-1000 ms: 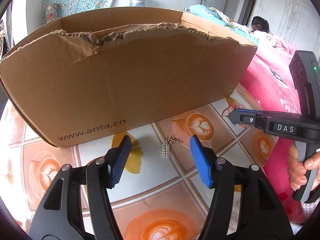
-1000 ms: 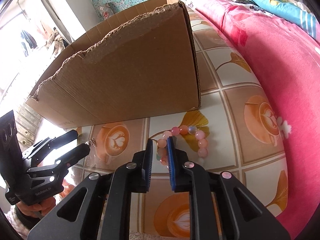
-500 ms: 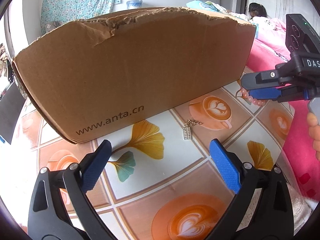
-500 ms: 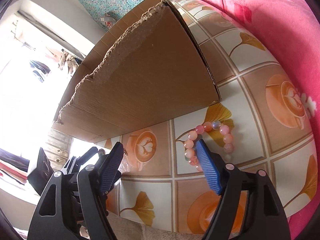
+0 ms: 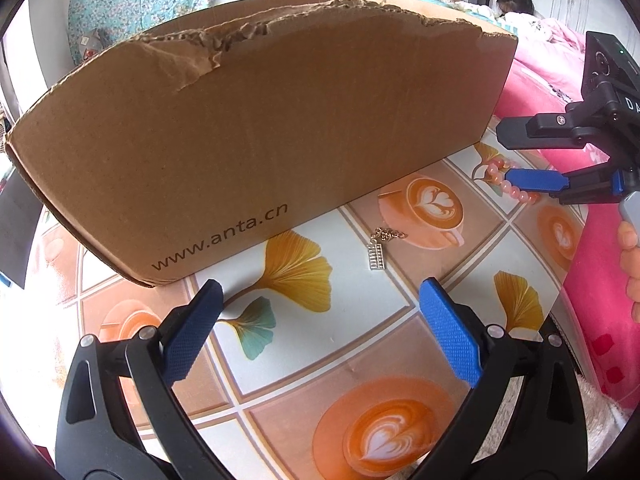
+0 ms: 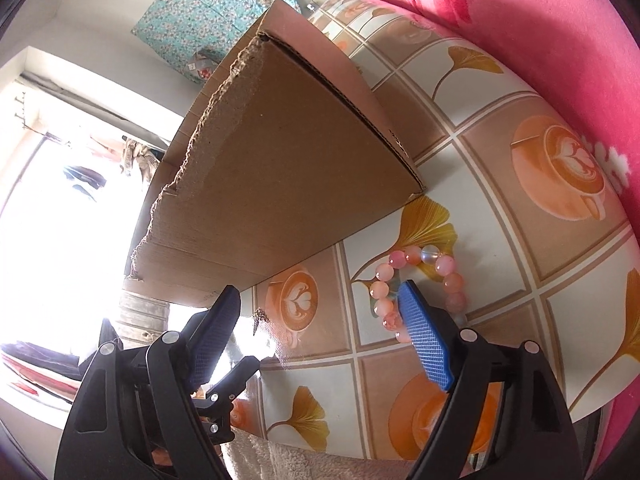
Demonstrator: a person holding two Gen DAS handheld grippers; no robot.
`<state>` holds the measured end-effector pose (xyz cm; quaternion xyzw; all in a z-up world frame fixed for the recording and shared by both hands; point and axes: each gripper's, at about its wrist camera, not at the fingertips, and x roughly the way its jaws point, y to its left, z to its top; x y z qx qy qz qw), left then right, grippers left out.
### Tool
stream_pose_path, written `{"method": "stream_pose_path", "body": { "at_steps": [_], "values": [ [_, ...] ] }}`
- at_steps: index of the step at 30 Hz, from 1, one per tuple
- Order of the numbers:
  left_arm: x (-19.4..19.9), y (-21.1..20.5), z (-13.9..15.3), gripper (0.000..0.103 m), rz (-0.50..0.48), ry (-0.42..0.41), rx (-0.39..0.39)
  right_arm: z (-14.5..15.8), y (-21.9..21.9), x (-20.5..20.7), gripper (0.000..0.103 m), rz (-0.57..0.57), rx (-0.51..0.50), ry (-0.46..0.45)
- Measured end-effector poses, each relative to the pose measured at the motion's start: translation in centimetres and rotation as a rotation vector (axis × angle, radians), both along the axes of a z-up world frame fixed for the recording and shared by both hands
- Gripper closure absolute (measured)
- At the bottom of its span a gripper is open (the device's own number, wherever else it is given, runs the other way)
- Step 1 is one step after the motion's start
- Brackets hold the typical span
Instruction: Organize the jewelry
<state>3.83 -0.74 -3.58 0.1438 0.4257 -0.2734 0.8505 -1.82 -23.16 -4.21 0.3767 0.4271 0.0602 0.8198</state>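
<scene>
Both tools were spread wide and gripping nothing: the left gripper hung over the patterned table with its blue pads apart, and just ahead of it lay the small silver pendant on its short chain, near the front wall of the torn cardboard box. Over at the table's right edge, beside the pink bedding, the right gripper gaped too, one blue pad right against the pink bead bracelet. That bracelet lay flat on the table just off the box's near corner, well apart from the pendant.
</scene>
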Motion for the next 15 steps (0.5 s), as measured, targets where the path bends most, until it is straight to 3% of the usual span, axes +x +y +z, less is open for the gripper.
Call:
{"method": "stream_pose_path", "body": {
  "at_steps": [6, 15],
  "values": [
    [1.0, -0.5, 0.2, 0.008, 0.059, 0.011, 0.002, 0.2, 0.0, 0.3, 0.022, 0.019, 0.022, -0.016],
    [1.8, -0.1, 0.8, 0.007, 0.064, 0.003, -0.006, 0.7, -0.1, 1.0, 0.022, 0.046, 0.012, -0.042]
  ]
}}
